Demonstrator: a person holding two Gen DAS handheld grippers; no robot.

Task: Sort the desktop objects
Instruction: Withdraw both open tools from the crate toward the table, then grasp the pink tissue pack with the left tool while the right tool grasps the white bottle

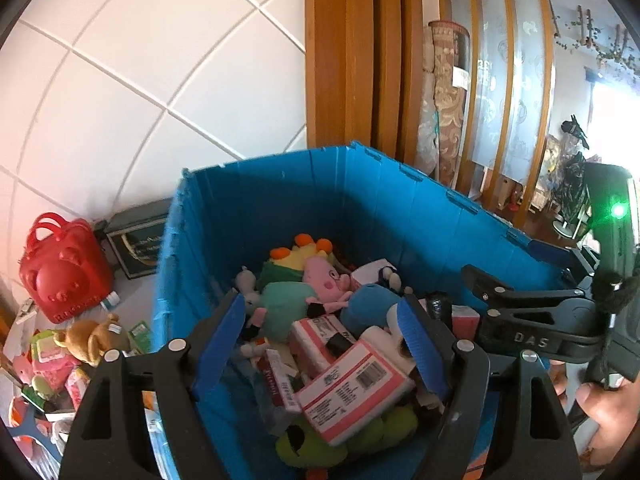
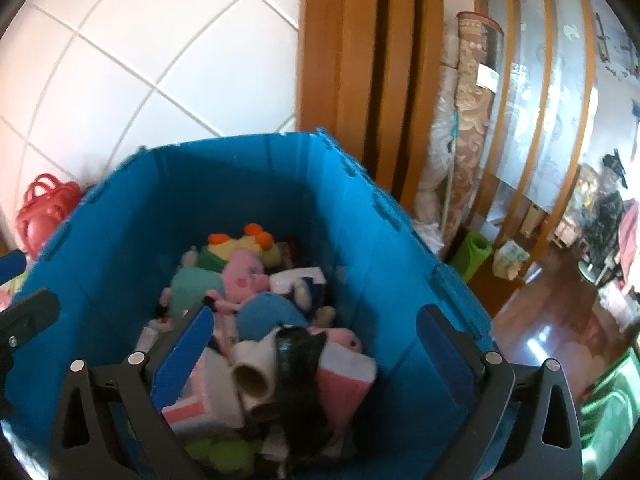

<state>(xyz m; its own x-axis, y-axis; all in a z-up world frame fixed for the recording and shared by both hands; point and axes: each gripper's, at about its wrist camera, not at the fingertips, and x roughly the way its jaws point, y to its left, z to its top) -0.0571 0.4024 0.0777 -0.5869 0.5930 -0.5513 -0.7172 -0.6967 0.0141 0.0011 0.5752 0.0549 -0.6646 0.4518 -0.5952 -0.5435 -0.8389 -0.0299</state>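
Note:
A tall blue bin point(image 1: 248, 216) point(image 2: 224, 184) holds a heap of plush toys and boxes. A pink pig plush point(image 1: 324, 276) point(image 2: 240, 272) lies near the far wall. My left gripper point(image 1: 322, 304) hangs open above the heap, over a pink and white barcoded box point(image 1: 356, 392), which lies loose in the bin. My right gripper point(image 2: 316, 316) stands wide open over the same bin. A shiny black object point(image 2: 292, 364) and a white roll point(image 2: 252, 376) lie on the pile between its fingers, untouched by the pads. The left wrist view shows the right gripper's body point(image 1: 524, 320) at the bin's right side.
Left of the bin sit a red plastic basket point(image 1: 60, 268), a brown teddy point(image 1: 92, 336) and several small packets. Behind the bin are a white tiled wall, a wooden frame point(image 1: 344, 60) and rolled carpets point(image 1: 448, 100). A green roll point(image 2: 474, 252) stands on the wooden floor.

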